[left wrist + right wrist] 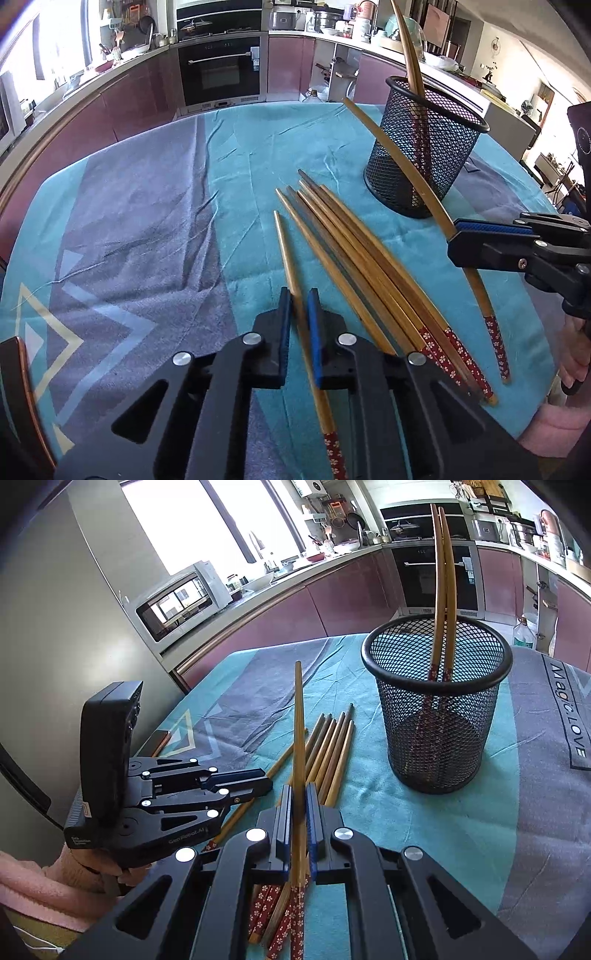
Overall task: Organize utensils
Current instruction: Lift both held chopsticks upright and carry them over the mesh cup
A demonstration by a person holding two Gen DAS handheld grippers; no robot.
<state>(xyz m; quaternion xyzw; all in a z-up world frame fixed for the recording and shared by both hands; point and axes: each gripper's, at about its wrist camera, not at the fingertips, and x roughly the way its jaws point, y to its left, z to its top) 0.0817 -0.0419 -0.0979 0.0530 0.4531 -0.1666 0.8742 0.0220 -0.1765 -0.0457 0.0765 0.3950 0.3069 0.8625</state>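
Left tongs (298, 325) gripping chopstick (291, 266), right tongs (298, 814) gripping another, microwave (177, 602) only right view.

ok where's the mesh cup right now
The mesh cup stands upright on the teal cloth, right of the loose chopsticks in the right wrist view, with two chopsticks in it.

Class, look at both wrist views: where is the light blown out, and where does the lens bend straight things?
Left wrist view: the window at upper left is blown out white, and the counter edge curves in an arc. Right wrist view: the window glares white, the fridge side bows, and the chopsticks in the mesh cup look curved. Both stay sharp on the table.
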